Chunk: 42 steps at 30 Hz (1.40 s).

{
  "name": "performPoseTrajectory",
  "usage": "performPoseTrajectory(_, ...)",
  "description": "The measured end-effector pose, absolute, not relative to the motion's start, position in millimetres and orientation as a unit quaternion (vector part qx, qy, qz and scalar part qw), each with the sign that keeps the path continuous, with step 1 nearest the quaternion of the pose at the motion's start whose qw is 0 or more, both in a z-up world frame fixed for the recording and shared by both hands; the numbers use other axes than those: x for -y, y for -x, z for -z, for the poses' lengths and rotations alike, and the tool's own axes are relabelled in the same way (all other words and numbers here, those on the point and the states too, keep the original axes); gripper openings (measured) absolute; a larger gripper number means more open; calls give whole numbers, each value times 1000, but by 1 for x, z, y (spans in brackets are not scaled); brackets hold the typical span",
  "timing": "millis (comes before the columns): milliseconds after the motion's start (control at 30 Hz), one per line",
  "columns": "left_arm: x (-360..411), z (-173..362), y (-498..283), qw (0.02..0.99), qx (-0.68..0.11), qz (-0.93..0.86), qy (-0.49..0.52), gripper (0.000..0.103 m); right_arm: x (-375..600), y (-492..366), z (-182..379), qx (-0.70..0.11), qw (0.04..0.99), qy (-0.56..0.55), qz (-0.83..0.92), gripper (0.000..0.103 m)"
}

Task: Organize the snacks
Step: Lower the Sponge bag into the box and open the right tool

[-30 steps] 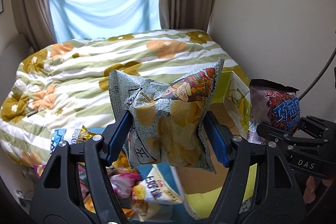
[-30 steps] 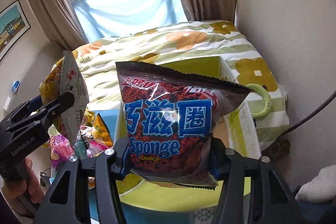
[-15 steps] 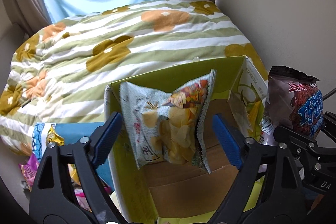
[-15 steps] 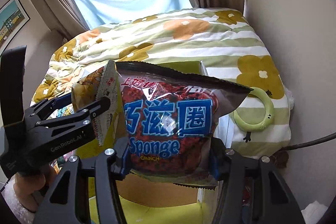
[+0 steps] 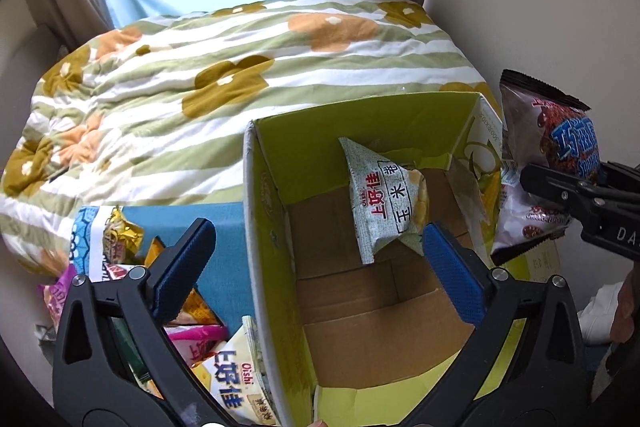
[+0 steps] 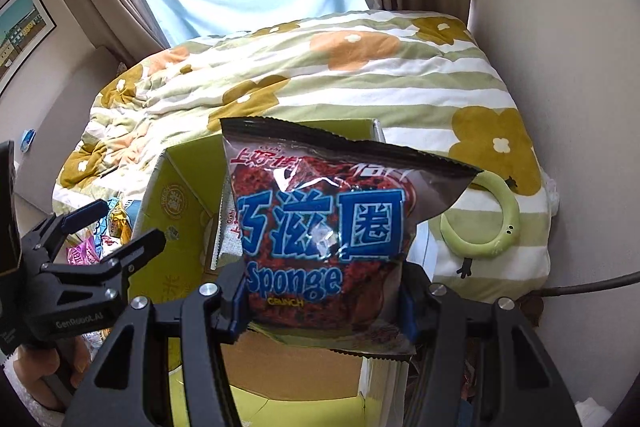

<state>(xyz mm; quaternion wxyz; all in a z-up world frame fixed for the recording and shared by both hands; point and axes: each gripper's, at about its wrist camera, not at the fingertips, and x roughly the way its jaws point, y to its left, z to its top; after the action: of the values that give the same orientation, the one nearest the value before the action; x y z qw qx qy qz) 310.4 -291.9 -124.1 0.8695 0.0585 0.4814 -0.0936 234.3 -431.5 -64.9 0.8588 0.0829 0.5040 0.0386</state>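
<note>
A green cardboard box (image 5: pixel 272 187) stands open on the bed edge; it also shows in the right wrist view (image 6: pixel 176 195). A pale green chip bag (image 5: pixel 380 203) lies inside it, leaning on the far wall, free of my fingers. My left gripper (image 5: pixel 316 267) is open and empty above the box. My right gripper (image 6: pixel 324 307) is shut on a dark red Sponge Crunch bag (image 6: pixel 324 235) and holds it upright over the box's right side. That bag also shows in the left wrist view (image 5: pixel 560 155).
Several loose snack bags (image 5: pixel 224 379) lie on a blue surface (image 5: pixel 224 219) left of the box. A floral striped quilt (image 5: pixel 240 59) covers the bed behind. A green ring (image 6: pixel 480 223) lies on the quilt right of the box. The wall is close on the right.
My left gripper moved over the box, opened and let go of the pale green chip bag, which dropped into the box. My right gripper brought the Sponge bag over the box.
</note>
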Motion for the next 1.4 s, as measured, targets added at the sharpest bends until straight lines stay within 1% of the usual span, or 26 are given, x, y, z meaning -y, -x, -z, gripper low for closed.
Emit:
performPoseTrajectory(233,268,118,-300,872,-481,76,-47,102,412,-264,71,-509,854,-76,-76,54)
performPoseTrajectory(267,266,118,-300,872,-481,74,-49,102,410,-269,74,-511,853,-76,-78,54)
performPoseTrajectory(300,264,118,-299,872,-481,72,-52,102,408,-274,78,-514,851,-78,-78,58)
performPoseTrajectory(333,263,118,-299,872,-482,70,-53,102,407,-279,82,-519,848,-81,-76,62)
performPoseTrajectory(400,261,119,-298,871,-483,69,-52,102,408,-284,89,-522,845,-92,-74,100)
performPoseTrajectory(433,261,120,-298,871,-483,69,-52,102,408,-284,90,-519,847,-95,-70,103)
performPoseTrajectory(533,259,124,-295,869,-487,69,-52,102,407,-274,86,-500,859,-90,-61,103)
performPoseTrajectory(767,262,124,-285,868,-489,75,-53,102,404,-248,85,-509,857,-67,-48,103)
performPoseTrajectory(933,262,109,-271,875,-475,76,-48,102,407,-231,69,-495,864,-74,-49,103)
performPoseTrajectory(1067,257,92,-259,882,-465,66,-46,102,403,-217,51,-476,876,-59,-50,103)
performPoseTrajectory(1400,204,60,-206,896,-442,32,-37,102,367,-186,15,-434,895,-54,-89,103)
